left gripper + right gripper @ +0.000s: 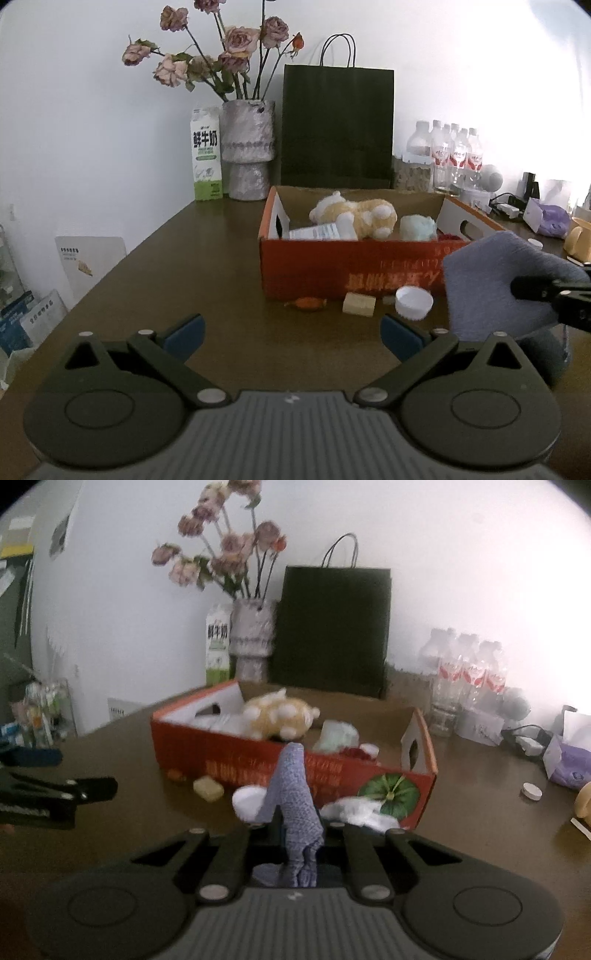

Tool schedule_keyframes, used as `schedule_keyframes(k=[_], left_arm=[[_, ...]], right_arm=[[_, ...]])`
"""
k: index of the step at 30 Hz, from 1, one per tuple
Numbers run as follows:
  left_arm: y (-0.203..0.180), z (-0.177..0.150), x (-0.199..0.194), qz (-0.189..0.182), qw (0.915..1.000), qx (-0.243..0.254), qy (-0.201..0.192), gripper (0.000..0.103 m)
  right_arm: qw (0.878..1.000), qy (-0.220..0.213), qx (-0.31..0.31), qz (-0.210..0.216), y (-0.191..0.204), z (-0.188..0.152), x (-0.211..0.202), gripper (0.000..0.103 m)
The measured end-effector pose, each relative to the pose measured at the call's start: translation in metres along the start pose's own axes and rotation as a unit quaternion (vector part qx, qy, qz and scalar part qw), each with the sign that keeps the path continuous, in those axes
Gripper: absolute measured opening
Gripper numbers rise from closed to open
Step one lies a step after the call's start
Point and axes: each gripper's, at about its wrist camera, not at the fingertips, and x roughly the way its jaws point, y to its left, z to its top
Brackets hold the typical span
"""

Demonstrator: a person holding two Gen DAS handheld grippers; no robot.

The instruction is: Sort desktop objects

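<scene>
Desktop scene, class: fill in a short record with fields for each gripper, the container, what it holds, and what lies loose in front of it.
left gripper: open, holds nothing
right gripper: shut on grey-blue cloth
container: orange cardboard box, open top
in box: plush bear, pale green soft item
loose on table, before box: white cap, tan block, small orange item

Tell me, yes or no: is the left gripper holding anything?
No. The left gripper stands wide open over bare table, nothing between its fingers.
</scene>
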Motion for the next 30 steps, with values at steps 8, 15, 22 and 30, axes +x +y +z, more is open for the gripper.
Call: schedule_keyframes(k=[8, 15, 22, 30], left_arm=[[-0.002, 0.022, 0.036, 0.005, 0.9997, 0.004, 0.023, 0.098], [-0.008, 0.028, 0.068, 0.013, 0.9986, 0.013, 0.049, 0.076], [-0.010, 0.027, 0.095, 0.018, 0.9966, 0.016, 0.079, 0.070], [-0.008, 0.026, 0.111, 0.010, 0.9951, 0.012, 0.098, 0.062]], right_arm=[[0.999, -0.029, 0.014, -0.018, -0.017, 0.018, -0.005, 0.010], [0.999, -0.029, 0.028, -0.027, -0.031, 0.018, 0.001, 0.010], [0.998, -0.030, 0.044, -0.026, -0.040, 0.019, 0.014, 0.010], [0.998, -0.023, 0.058, -0.019, -0.047, 0.014, 0.024, 0.010]])
